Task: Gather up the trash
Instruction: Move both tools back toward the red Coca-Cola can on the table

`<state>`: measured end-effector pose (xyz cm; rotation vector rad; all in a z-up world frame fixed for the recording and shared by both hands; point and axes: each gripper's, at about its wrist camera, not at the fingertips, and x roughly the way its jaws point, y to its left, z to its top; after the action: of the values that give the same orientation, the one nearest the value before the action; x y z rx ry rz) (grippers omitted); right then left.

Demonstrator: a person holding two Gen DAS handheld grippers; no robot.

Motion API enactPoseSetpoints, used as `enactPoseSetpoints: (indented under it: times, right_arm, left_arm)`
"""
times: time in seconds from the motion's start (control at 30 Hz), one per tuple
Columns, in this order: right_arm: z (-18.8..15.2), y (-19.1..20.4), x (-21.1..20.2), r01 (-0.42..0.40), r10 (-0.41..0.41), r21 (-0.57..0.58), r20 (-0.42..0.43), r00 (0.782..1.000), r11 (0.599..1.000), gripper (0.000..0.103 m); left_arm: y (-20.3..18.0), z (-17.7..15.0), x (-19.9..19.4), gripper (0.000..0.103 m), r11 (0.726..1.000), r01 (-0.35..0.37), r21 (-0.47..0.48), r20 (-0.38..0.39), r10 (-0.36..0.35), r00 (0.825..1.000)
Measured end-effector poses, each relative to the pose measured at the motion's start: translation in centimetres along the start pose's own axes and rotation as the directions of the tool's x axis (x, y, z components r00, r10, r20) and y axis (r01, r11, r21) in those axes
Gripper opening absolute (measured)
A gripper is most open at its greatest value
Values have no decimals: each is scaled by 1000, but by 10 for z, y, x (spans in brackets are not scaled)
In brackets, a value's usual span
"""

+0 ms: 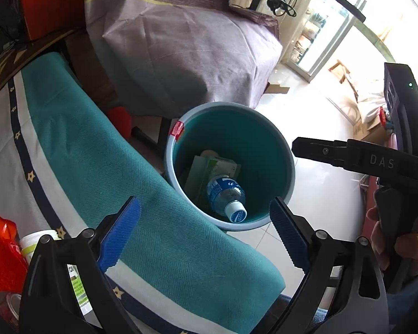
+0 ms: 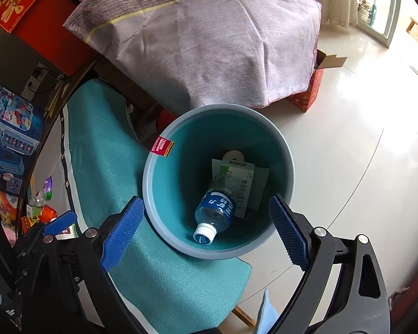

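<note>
A teal bin (image 1: 170,150) (image 2: 147,178) stands on the white floor beside the table. At its bottom lies a blue-labelled plastic bottle (image 1: 226,194) (image 2: 216,208) with a white cap, on top of a green and white carton (image 1: 218,167) (image 2: 238,174). My left gripper (image 1: 204,203) hangs above the bin, open, with nothing between its blue pads (image 1: 119,233). My right gripper (image 2: 206,201) is also above the bin and open, holding nothing. In the left wrist view one of its black fingers (image 1: 317,149) shows at the right, with a hand (image 1: 387,246) on its handle.
A teal cloth (image 1: 103,167) (image 2: 111,153) covers the table edge next to the bin. On the table lie an orange wrapper (image 1: 0,253) and a white jar (image 1: 34,243). Furniture under a purple sheet (image 1: 181,50) (image 2: 209,41) stands behind the bin. A cardboard box (image 2: 309,89) sits on the tiled floor.
</note>
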<state>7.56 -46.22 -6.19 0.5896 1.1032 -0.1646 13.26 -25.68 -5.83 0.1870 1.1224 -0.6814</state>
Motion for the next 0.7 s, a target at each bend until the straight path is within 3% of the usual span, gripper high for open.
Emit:
enactPoseSetpoints:
  times: [0.43, 0.7]
  right_arm:
    - [-41, 93, 1, -57, 49, -164, -50, 998, 985, 88]
    - [-69, 150, 20, -88, 59, -247, -120, 991, 965, 88]
  left_arm:
    - [71, -60, -70, 95, 991, -67, -116, 77, 76, 994]
    - [131, -107, -102, 97, 974, -161, -158, 84, 175, 981]
